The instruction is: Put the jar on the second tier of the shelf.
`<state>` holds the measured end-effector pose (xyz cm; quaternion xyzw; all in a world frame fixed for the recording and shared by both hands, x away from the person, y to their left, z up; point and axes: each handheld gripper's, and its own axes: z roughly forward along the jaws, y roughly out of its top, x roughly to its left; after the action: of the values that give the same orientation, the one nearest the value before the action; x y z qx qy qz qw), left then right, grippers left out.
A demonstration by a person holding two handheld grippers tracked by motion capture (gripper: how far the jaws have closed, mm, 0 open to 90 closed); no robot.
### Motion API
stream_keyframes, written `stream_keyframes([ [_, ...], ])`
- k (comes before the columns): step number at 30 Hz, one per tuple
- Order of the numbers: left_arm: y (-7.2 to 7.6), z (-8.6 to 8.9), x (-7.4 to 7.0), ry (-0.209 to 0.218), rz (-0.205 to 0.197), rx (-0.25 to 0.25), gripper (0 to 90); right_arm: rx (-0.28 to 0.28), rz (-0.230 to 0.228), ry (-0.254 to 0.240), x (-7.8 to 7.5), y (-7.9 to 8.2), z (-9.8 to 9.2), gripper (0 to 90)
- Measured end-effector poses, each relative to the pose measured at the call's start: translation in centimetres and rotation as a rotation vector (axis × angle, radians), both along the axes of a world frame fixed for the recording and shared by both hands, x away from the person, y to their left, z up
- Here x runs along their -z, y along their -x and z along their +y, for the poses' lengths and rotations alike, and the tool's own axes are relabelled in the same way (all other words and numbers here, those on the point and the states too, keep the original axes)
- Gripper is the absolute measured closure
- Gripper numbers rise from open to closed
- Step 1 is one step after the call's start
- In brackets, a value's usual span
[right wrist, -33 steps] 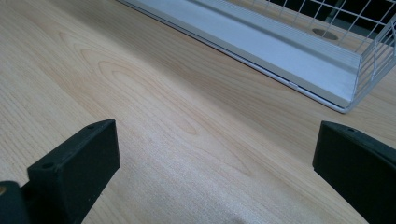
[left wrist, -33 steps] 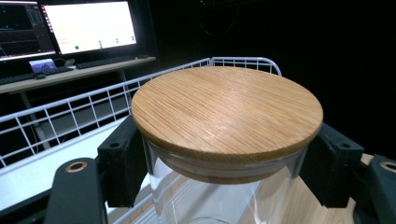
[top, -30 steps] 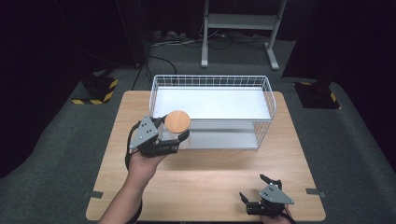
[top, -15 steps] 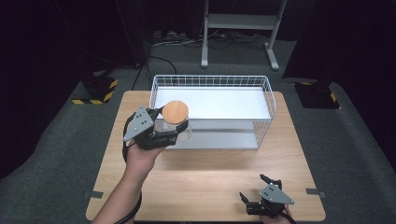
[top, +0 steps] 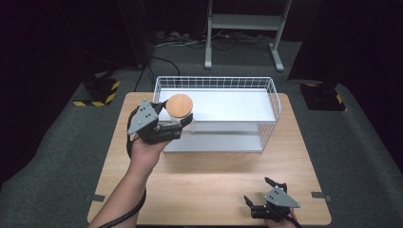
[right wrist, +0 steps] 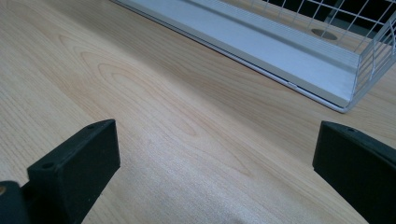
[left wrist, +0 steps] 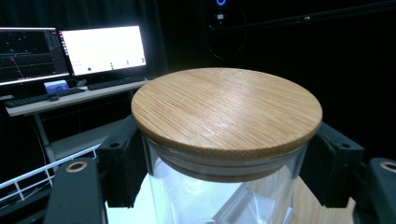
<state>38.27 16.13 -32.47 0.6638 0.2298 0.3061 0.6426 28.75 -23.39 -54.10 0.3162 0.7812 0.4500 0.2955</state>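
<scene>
Since the earlier frames the left hand-held gripper (top: 183, 126) has carried the clear glass jar with a round wooden lid (top: 180, 110) up and toward the white wire basket (top: 266, 88) — the jar now hangs over the basket's near left corner, above its white floor. In the left gripper view the jar (left wrist: 226, 140) sits squarely between the two black jaws, which press on its glass wall just below the lid. The right hand-held gripper (top: 260, 195) rests low on the pale wooden worktop (top: 209, 185), well apart from the basket — its jaws stand wide with nothing between them.
</scene>
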Motion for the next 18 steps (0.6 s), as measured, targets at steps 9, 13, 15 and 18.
stream_keyframes([
  [9,-1.0,-0.5,0.0,0.019,0.0,-0.011,26.5,-0.003,0.0,0.001,0.0,0.0,0.0,0.1],
  [13,-1.5,-0.8,-0.1,0.023,-0.002,-0.017,26.5,-0.004,0.0,0.001,0.0,0.0,0.0,0.1],
  [15,-1.7,-1.0,-0.1,0.025,-0.002,-0.021,26.5,-0.005,-0.001,0.002,0.0,0.0,0.0,0.1],
  [18,-2.0,-1.2,-0.1,0.028,-0.004,-0.026,26.5,-0.003,0.0,0.001,0.0,0.0,0.0,0.1],
])
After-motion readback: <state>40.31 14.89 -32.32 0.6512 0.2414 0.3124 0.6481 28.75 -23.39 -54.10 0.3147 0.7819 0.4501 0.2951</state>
